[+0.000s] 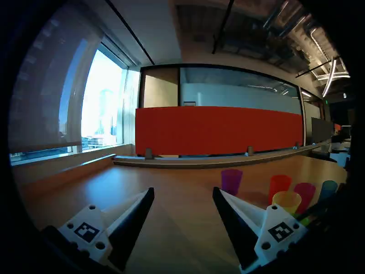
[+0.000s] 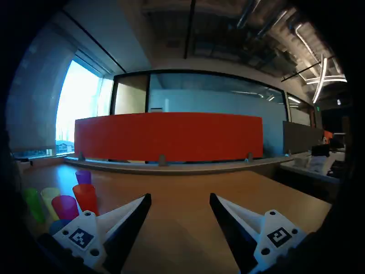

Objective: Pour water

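Plainly, the left gripper (image 1: 182, 196) is released, its fingers spread wide with nothing but bare wooden desk (image 1: 182, 237) between them. A purple cup (image 1: 231, 181) stands upright just beyond its right fingertip. Off to the right of that finger sit a red cup (image 1: 279, 185), a yellow cup (image 1: 286, 201), a magenta cup (image 1: 304, 192) and a blue cup (image 1: 328, 188), all upright and close together, the yellow one nearest the finger's marker plate.

The right gripper (image 2: 179, 197) is likewise released and grasps nothing. In the right gripper view the same cluster lies to the left of its left finger: the purple cup farthest ahead, the red cup just beside the finger, then magenta, yellow and a green cup (image 2: 32, 203) outward, with the blue cup partly hidden behind the marker plate. The cups are translucent plastic; whether any holds water cannot be told.

A red divider panel (image 1: 219, 130) runs along the desk's far edge, ahead of both pairs of fingers
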